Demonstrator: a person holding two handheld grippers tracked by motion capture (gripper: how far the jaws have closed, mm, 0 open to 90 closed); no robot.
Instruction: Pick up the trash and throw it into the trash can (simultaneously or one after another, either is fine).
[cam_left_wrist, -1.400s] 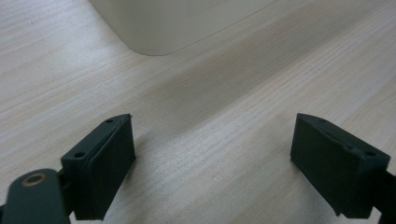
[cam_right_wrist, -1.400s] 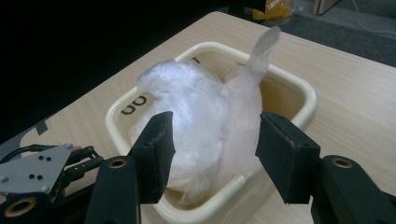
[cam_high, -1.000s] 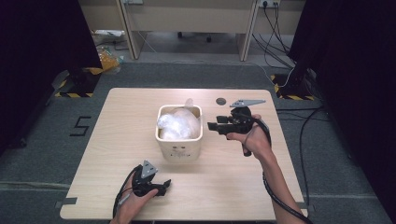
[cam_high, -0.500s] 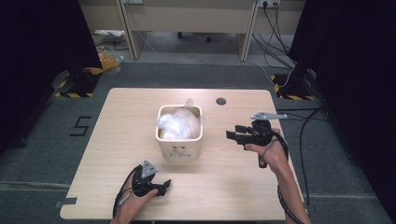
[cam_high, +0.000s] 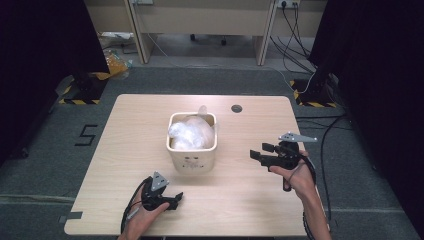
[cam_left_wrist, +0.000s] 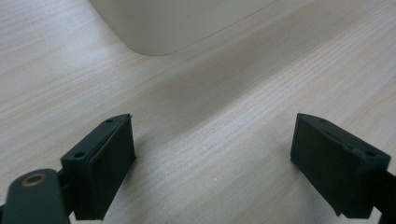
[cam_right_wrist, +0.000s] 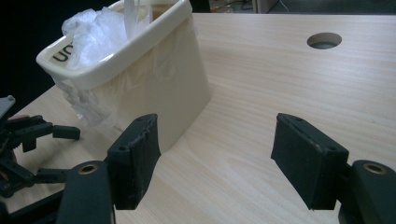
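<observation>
The right tongs (cam_high: 261, 153) have backed away from the bin (cam_high: 192, 145) toward frame right, jaws just opening, empty; the left tongs (cam_high: 172, 200) rest open on the counter (cam_high: 125, 130).

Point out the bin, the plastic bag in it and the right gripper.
bin (cam_high: 192, 160), high view, front wall.
plastic bag (cam_high: 190, 132), high view, crumpled top.
right gripper (cam_high: 260, 151), high view, between its fingers.

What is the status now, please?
Left gripper open, empty. Right gripper open, empty, jaws just opening. Bag inside bin. Nothing in the way.
</observation>
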